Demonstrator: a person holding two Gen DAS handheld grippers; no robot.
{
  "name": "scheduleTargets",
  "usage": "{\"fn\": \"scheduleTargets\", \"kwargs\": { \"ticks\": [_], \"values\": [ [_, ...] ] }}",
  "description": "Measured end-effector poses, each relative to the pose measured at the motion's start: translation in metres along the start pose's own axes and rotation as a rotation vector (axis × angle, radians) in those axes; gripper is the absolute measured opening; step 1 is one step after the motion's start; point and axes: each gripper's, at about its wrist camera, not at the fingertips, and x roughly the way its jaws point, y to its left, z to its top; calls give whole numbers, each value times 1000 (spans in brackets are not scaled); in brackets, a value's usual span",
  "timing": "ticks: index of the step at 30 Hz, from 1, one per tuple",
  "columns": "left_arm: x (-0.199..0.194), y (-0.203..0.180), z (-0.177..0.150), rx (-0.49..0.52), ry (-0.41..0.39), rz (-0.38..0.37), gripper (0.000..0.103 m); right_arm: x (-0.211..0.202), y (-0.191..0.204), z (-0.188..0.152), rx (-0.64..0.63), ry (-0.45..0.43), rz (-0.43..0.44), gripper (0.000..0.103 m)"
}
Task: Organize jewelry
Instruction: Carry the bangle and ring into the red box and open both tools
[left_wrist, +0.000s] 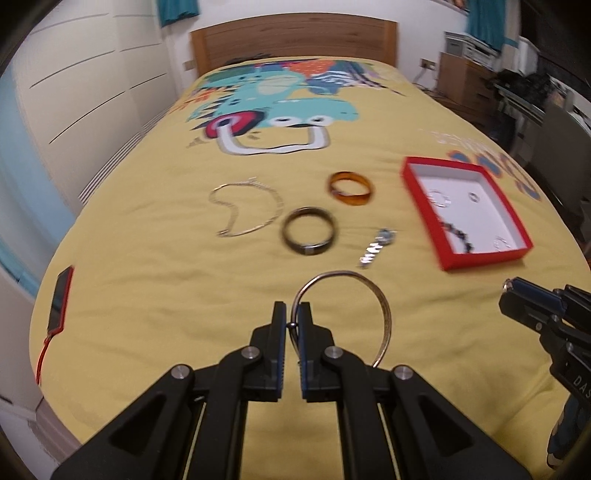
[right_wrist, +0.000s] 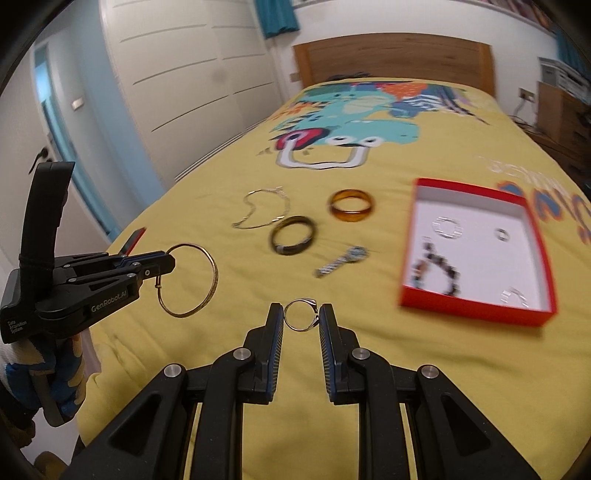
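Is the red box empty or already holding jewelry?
Holding jewelry: inside the open red box lie a dark beaded bracelet and several small silver pieces.

This is a bedroom in a home. A bed (left_wrist: 155, 295) fills the middle, spread with a yellow cover printed with a cartoon figure (left_wrist: 277, 103). At its far end stands a wooden headboard (left_wrist: 295, 44) against a white wall. To the left of the bed runs a white fitted wardrobe (left_wrist: 85, 81) with flat doors. Teal curtains (left_wrist: 484, 22) hang above the headboard, and to the right of the bed stands a wooden chest of drawers (left_wrist: 461, 88).
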Motion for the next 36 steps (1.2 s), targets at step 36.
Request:
{"fn": "scheduleTargets", "kwargs": {
  "ticks": [36],
  "values": [
    [195, -205, 162, 231, 111, -137, 5, 103, -234, 124, 115, 90, -183, 20]
  ]
}}
